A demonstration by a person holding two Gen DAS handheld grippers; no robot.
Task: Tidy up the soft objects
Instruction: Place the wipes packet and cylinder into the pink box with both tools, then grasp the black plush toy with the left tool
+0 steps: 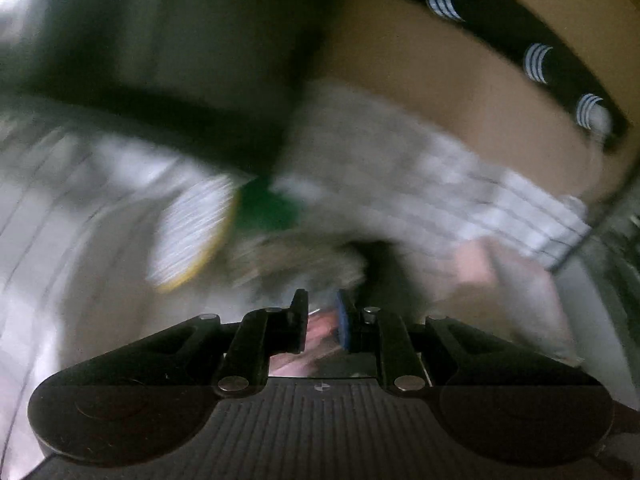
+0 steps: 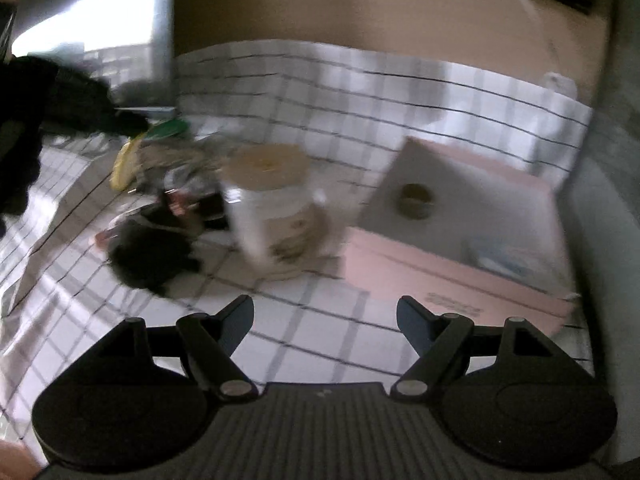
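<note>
Left of the pink box (image 2: 452,240), soft objects (image 2: 160,216) are seen still heaped unsorted. The right gripper (image 2: 325,316) is held open, empty; the left gripper (image 1: 320,320) is nearly closed, its contents blurred.

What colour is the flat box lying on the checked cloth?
The box is pale pink, with a grey-white top face. The right wrist view shows it best.
</note>
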